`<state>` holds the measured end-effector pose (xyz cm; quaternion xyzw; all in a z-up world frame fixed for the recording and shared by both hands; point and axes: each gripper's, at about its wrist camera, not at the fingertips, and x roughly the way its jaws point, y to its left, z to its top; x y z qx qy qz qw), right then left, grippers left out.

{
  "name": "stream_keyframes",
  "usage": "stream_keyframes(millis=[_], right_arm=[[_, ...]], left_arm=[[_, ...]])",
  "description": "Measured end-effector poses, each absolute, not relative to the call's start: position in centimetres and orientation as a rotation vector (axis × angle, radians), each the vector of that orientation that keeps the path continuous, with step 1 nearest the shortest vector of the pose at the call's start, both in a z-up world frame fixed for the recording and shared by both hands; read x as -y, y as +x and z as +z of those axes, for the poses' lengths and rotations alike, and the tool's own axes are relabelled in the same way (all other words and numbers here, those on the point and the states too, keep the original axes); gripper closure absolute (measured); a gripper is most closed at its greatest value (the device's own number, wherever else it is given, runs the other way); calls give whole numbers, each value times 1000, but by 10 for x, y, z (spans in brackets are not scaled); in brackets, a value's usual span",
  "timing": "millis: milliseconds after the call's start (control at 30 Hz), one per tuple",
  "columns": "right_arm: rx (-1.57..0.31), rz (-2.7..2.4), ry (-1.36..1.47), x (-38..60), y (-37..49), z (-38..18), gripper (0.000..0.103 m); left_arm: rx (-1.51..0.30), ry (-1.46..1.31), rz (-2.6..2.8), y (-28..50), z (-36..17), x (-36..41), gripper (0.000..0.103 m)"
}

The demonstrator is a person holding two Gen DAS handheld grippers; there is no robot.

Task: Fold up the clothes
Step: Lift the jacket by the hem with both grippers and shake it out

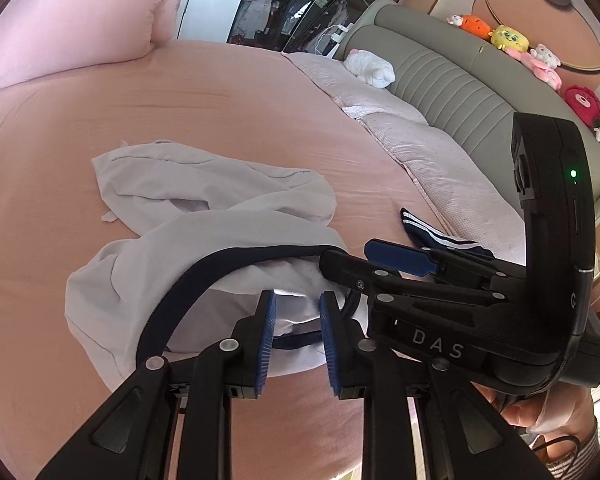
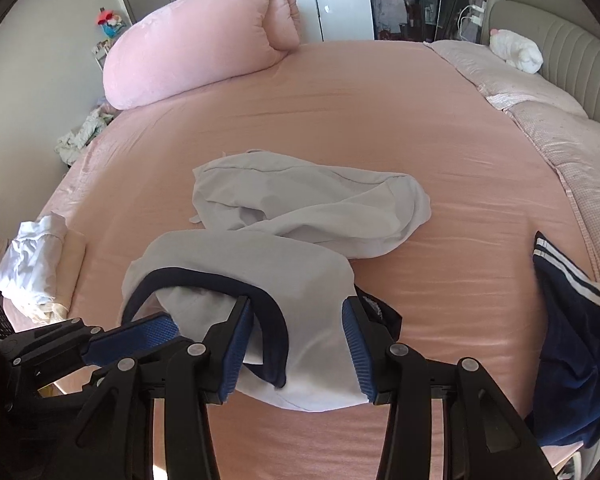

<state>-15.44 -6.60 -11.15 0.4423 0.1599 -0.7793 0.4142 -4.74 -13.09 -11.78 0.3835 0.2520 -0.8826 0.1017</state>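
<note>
A white garment with a navy band point(image 1: 204, 208) point(image 2: 300, 208) lies crumpled on the pink bed point(image 1: 180, 92) point(image 2: 340, 112). My left gripper point(image 1: 298, 300) is shut on a bunch of its near end, with white cloth and the navy band filling the narrow gap between the pads. One blue finger point(image 2: 132, 338) of it shows in the right wrist view, at the band's left end. My right gripper point(image 2: 296, 308) point(image 1: 346, 254) is open just beside it. Its jaws stand wide apart astride the same near end, with loose cloth and navy band between them.
A navy garment with white stripes point(image 2: 572, 340) point(image 1: 440, 236) lies to the right. A rolled pink duvet point(image 2: 204, 40) sits at the far side. A white plush point(image 2: 516, 50) rests by the grey headboard point(image 1: 440, 80). Some white clothes point(image 2: 32, 264) are heaped at the bed's left edge.
</note>
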Motion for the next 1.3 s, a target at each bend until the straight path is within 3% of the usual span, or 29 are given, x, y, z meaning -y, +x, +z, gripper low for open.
stream_keyframes(millis=[167,433,533,567,600,633,967,1133,1300], right_arm=[[-651,-1948,1073,83,-155,-124,57],[-847,-1922,1082,89,-150,-155,58],[-748,-1965,1112,86,-156,-163,58],[-695,-1984,1112,83,-158,-165,63],[-649,-1997,1116,81,-159,-167,87],[-611,-2002,1125,79,-160,-169,98],[-381,-2241,988,45,-150,-133,99],[-468,-2409,863,34,-123,-109,99],[-495,-2499,857,11,-112,-100,99]], left_arm=[[-720,1169,-2580,-55,-133,133,83],[-846,1251,-2485,-58,-166,142,82],[-893,1211,-2482,-56,-169,143,82],[-888,1205,-2483,-57,-168,142,82],[-882,1200,-2485,-58,-168,141,82],[-868,1198,-2486,-59,-167,139,83],[-892,1156,-2466,-71,-177,138,79],[-865,1007,-2456,-74,-168,138,79],[-979,926,-2386,-62,-168,165,80]])
